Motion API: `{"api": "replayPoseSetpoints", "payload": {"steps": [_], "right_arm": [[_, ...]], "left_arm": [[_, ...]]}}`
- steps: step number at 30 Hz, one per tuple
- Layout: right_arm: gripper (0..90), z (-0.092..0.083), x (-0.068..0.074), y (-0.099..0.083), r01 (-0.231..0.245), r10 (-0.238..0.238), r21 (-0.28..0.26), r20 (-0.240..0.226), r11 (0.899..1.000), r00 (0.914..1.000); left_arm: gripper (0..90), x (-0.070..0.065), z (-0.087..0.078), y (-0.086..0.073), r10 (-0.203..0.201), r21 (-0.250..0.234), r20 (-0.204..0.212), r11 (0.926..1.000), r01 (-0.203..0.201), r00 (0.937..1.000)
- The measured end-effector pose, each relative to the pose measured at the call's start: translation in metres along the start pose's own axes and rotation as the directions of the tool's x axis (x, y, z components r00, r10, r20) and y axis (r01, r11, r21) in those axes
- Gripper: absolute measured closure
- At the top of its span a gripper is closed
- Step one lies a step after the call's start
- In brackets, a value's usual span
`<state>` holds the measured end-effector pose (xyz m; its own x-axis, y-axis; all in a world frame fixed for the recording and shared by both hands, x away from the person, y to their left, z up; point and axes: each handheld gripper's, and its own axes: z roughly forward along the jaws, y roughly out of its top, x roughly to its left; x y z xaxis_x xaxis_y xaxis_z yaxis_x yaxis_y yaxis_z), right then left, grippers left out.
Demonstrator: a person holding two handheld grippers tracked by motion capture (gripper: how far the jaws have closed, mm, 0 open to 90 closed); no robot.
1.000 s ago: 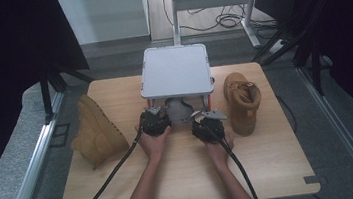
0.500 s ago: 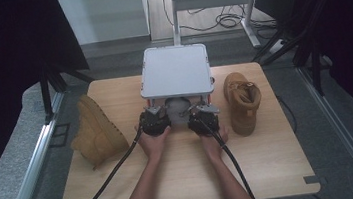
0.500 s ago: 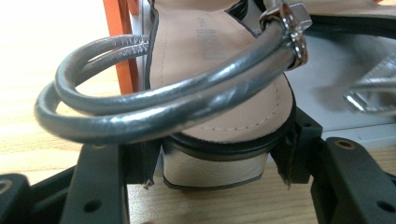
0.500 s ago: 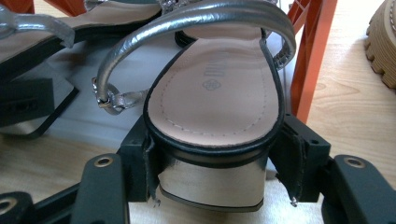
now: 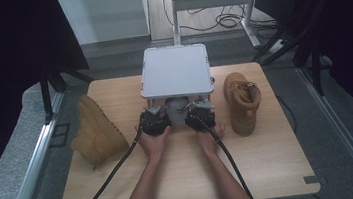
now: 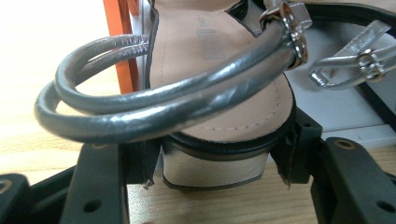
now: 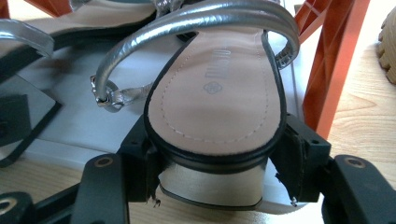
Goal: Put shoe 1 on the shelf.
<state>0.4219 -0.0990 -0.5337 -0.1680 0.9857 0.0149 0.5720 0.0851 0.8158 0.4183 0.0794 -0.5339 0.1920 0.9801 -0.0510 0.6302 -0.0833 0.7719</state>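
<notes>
The left tongs (image 6: 212,163) are gripping the silver heel of one sandal (image 6: 219,74), and the right tongs (image 7: 215,177) are gripping the heel of the other sandal (image 7: 219,98). Both sandals are sitting under the grey rack (image 5: 175,70) at the middle of the table (image 5: 183,179), between two tan boots (image 5: 243,101).

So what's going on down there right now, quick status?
Left hand-held gripper clamped on one silver sandal's heel. Right hand-held gripper clamped on the other sandal's heel. Both sandals under the grey rack; orange legs close by.
</notes>
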Motion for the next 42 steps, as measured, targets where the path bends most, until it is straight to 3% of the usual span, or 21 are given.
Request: {"api": "replayPoseSetpoints", "payload": {"steps": [17, 21, 33, 37, 39, 42], "right_arm": [[38.6, -0.001, -0.004, 0.001, -0.004, 0.004, 0.013, -0.024, 1.0, 0.9997], [38.5, -0.001, -0.004, 0.001, -0.007, 0.007, 0.016, -0.027, 1.0, 0.9996], [38.6, -0.001, -0.005, 0.0, -0.009, 0.009, 0.013, -0.035, 1.0, 0.9993], [38.0, -0.002, -0.007, 0.0, -0.009, 0.01, 0.021, -0.05, 1.0, 0.9987], [33.7, -0.005, -0.008, -0.001, -0.027, 0.03, 0.03, -0.074, 0.999, 0.9968], [28.4, -0.014, -0.009, -0.004, -0.008, 0.009, 0.013, -0.087, 1.0, 0.9962]], "left_arm": [[39.9, 0.0, 0.0, 0.002, -0.014, 0.014, 0.017, 0.9998, 0.014, 0.9998], [38.7, -0.002, 0.0, 0.004, -0.018, 0.023, 0.041, 0.9996, 0.017, 0.999], [37.3, -0.009, 0.005, 0.006, -0.018, 0.016, 0.051, 0.9997, 0.018, 0.9986], [32.7, -0.006, 0.003, 0.007, -0.014, 0.03, 0.088, 0.9995, 0.011, 0.996], [25.5, -0.005, -0.002, 0.007, 0.015, 0.02, 0.098, 0.9997, -0.017, 0.995], [22.2, 0.001, -0.017, 0.004, 0.039, 0.002, 0.133, 0.9992, -0.04, 0.9903]]}}
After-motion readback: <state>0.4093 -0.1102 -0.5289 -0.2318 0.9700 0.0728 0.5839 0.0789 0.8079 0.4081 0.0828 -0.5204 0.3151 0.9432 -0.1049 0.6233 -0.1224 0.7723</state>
